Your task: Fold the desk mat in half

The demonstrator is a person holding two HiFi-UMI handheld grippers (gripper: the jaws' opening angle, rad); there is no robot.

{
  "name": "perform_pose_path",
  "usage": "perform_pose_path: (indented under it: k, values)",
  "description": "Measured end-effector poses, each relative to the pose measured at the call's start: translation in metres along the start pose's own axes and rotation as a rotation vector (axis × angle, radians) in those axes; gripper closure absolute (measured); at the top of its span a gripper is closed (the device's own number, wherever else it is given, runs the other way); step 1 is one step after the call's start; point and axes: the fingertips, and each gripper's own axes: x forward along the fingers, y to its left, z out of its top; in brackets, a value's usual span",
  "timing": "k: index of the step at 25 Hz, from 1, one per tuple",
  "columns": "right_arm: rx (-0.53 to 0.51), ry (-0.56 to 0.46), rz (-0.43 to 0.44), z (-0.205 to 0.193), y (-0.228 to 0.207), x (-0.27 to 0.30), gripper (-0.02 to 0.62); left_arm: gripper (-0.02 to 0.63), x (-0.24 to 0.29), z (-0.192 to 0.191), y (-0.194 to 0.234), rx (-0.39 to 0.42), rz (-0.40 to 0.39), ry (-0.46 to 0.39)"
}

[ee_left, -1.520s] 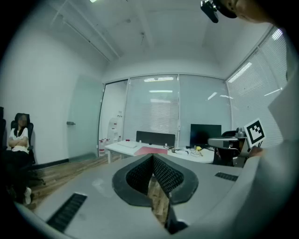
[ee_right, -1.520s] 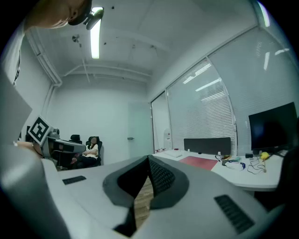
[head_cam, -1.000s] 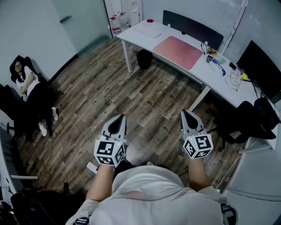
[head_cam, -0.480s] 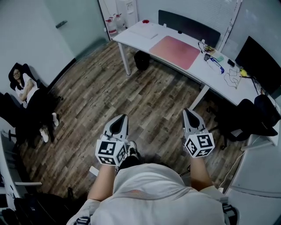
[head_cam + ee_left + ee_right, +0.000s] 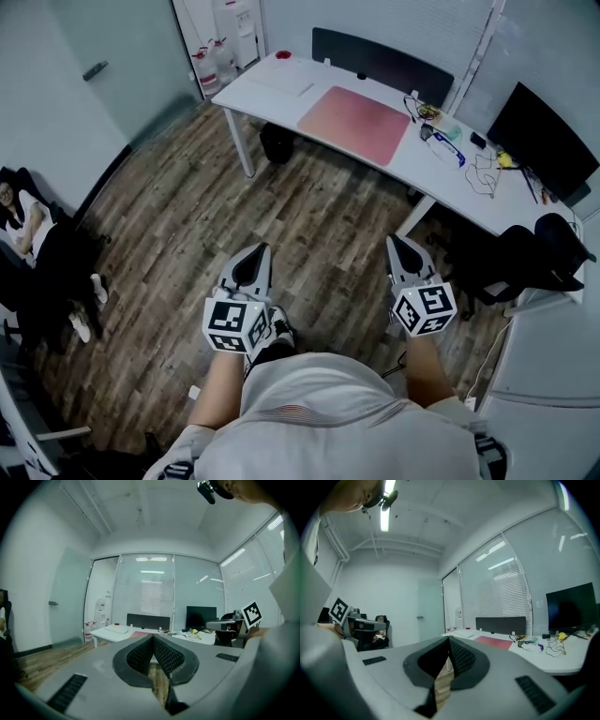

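My left gripper (image 5: 253, 255) and right gripper (image 5: 397, 246) are both closed and empty, well apart from the desk mat (image 5: 354, 124). Likely risk: folding sweeps the clutter (image 5: 439, 137) beside it.

White shirt (image 5: 323, 412), perhaps faintly red-striped. Flanking the shirt, the grey left gripper (image 5: 254, 255) and right gripper (image 5: 399, 246) carry black-and-white marker cubes (image 5: 232, 324); their fingers (image 5: 140, 654) are black and textured.

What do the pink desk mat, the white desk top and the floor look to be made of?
Pink rectangular desk mat: probably soft faux leather or rubber, matte; lies flat, no glare. White desk top: smooth laminate, likely. Floor: wood-look planks, grain and seams visible.
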Motion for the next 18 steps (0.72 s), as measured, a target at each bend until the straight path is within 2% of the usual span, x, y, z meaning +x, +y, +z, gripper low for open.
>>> perform_pose_path:
  k: [5, 11, 18]
  values:
    - [-0.027, 0.033, -0.014, 0.015, 0.010, 0.074, 0.543, 0.594, 0.040, 0.014, 0.069, -0.009, -0.010, 0.005]
    - [-0.037, 0.061, -0.025, 0.021, 0.030, 0.159, 0.543, 0.594, 0.074, 0.013, 0.148, -0.015, -0.016, 0.033]
    - [-0.041, 0.120, -0.011, 0.012, 0.043, 0.217, 0.543, 0.594, 0.105, 0.011, 0.200, -0.081, -0.016, 0.046]
